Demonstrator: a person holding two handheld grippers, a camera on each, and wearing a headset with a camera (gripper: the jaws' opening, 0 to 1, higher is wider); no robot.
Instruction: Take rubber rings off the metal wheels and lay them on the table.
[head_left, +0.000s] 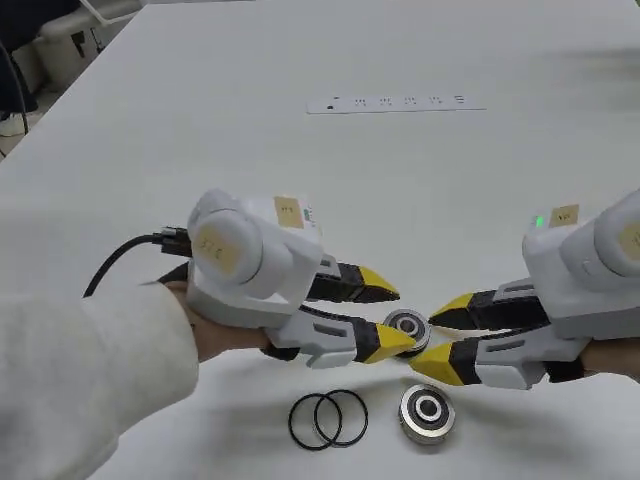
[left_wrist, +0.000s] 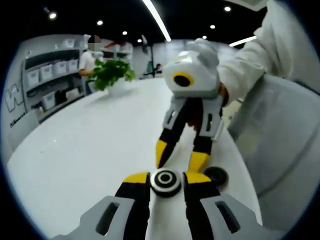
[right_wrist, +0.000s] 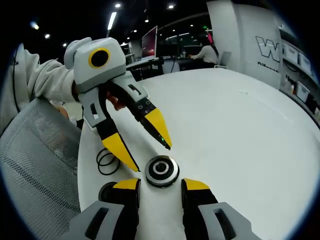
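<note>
White table (head_left: 200, 130) in a bright open workroom, shelving (left_wrist: 45, 75) and a potted plant (left_wrist: 112, 75) far off. Metal wheel (head_left: 407, 324) lying flat near the front edge, dark band round its rim, probably a rubber ring not yet pulled. Left gripper (head_left: 401, 317) spread open, yellow tips flanking the wheel; touching or not, cannot tell. Right gripper (head_left: 423, 340) facing from the opposite side, jaws also parted, tips just short of the wheel, holding nothing. Second wheel (head_left: 427, 412) just beside, nearer the person. Two rubber rings (head_left: 328, 419) overlapping on the table, left of it. Step in hand, seemingly: bracing this wheel for the next ring. Calls next for one pair of jaws clamping the wheel firmly, the other catching the band's edge and peeling it clear.
</note>
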